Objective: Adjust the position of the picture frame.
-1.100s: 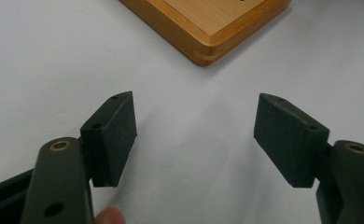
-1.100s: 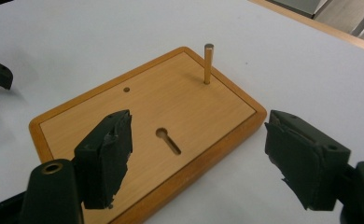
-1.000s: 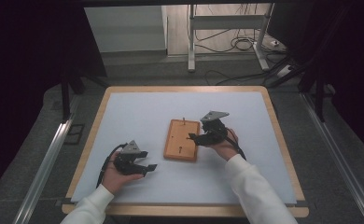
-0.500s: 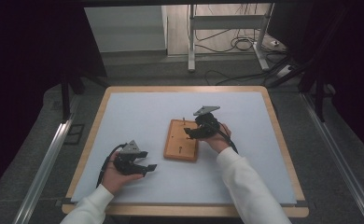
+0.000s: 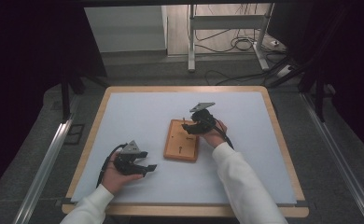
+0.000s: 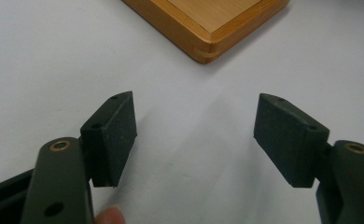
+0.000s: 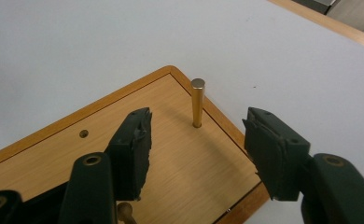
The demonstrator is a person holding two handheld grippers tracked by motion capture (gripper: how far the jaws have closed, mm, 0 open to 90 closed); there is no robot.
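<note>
Left gripper (image 5: 132, 162) sits near-left on the counter (image 5: 138, 112), held in the person's left hand (image 5: 112, 177); jaws spread wide, nothing between them, just pale counter surface in the left gripper view, with a corner of the wooden board (image 6: 208, 21) beyond. Fingertip (image 6: 109, 216) visible at the bottom edge there. Board (image 5: 181, 146) lies flat mid-counter, right of and slightly beyond the left gripper, well apart from it. Right gripper (image 5: 195, 126) hovers over the board's far end, held in the right hand (image 5: 213, 135), white sleeve (image 5: 243, 186) coming in from near-right. Right gripper view: jaws spread, empty, a brass pin (image 7: 198, 102) standing upright in the board near its corner, just beyond the jaws and between their lines, not touched. Small hole (image 7: 82, 133) in the board to the pin's left.
</note>
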